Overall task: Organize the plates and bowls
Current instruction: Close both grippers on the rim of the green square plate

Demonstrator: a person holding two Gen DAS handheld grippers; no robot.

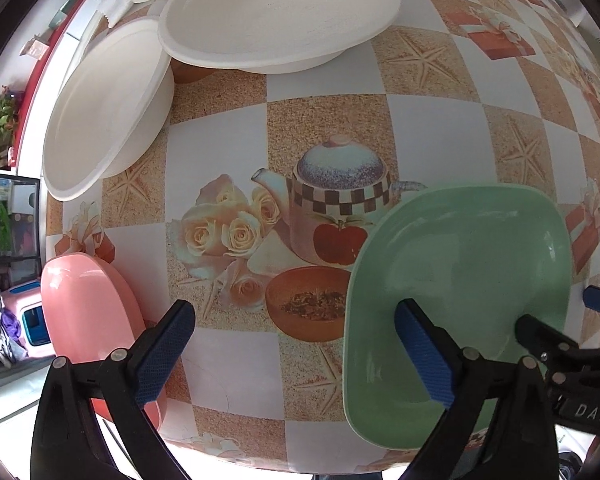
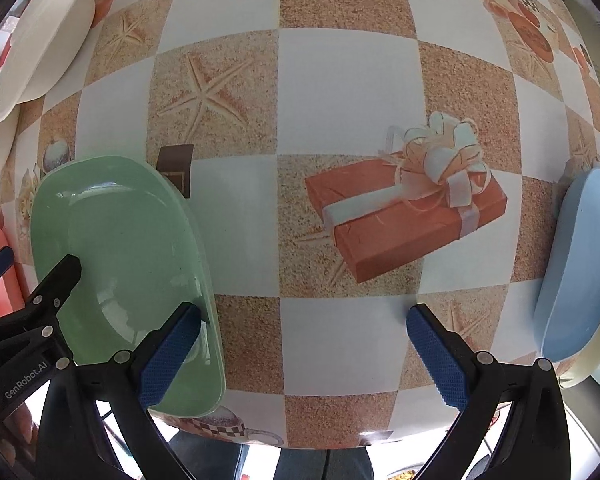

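Note:
A green plate point(image 1: 460, 280) lies on the patterned tablecloth near the front edge; it also shows in the right wrist view point(image 2: 128, 264). My left gripper point(image 1: 296, 356) is open, its right finger over the green plate's near part and its left finger beside a pink plate point(image 1: 88, 312). My right gripper point(image 2: 304, 356) is open and empty over bare cloth, its left finger above the green plate's right rim. A light blue plate point(image 2: 580, 272) lies at the right on a cream plate point(image 2: 584, 364). White plates point(image 1: 276, 12) and a white bowl point(image 1: 104, 108) sit at the back.
The table's front edge point(image 2: 324, 440) runs just below both grippers. The right gripper's fingers point(image 1: 548, 340) reach into the left wrist view at the green plate's right. A window sill with plants point(image 1: 4, 120) lies beyond the table at the left.

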